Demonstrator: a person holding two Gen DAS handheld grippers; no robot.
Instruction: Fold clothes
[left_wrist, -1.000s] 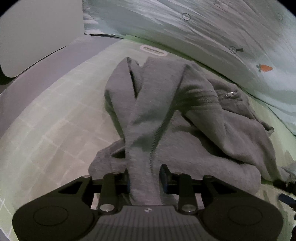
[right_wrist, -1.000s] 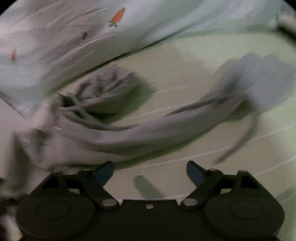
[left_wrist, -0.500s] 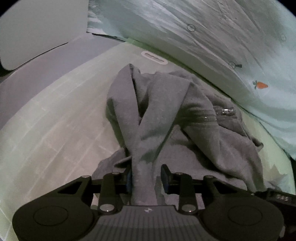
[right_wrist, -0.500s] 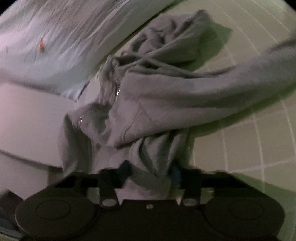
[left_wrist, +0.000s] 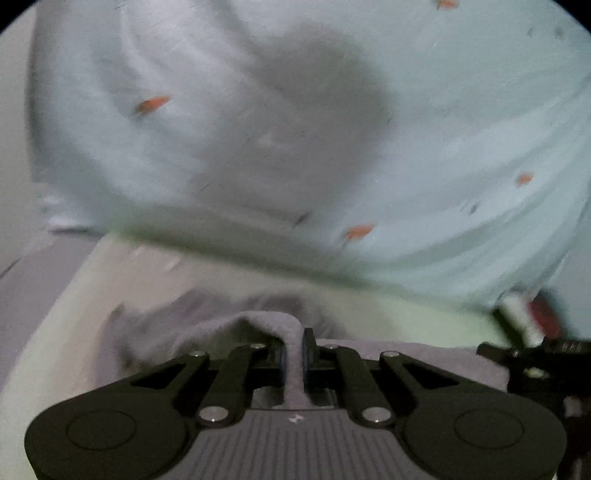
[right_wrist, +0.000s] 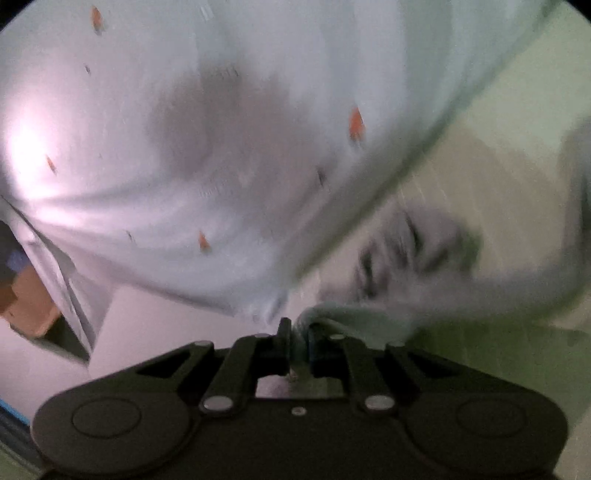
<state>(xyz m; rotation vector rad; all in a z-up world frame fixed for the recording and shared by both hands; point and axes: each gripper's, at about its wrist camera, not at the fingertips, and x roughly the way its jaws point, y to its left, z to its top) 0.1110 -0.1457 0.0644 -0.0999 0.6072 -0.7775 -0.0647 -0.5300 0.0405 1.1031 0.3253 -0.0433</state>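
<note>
The grey hoodie (left_wrist: 291, 325) hangs pinched in both my grippers, lifted off the green checked sheet (right_wrist: 517, 110) near the bed's edge. My left gripper (left_wrist: 293, 356) has just closed narrow on a fold; my right gripper (right_wrist: 298, 341) has too. Beyond lies the carrot-print duvet (left_wrist: 443, 110). No fold made yet, I judge; spreading comes first.

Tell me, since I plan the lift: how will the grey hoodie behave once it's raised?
Probably floppy: the grey hoodie bends limply over the left claw. It likely sags between both grips, with the right claw pinching only a small fold. It looks fairly thick, so perhaps weighty.
</note>
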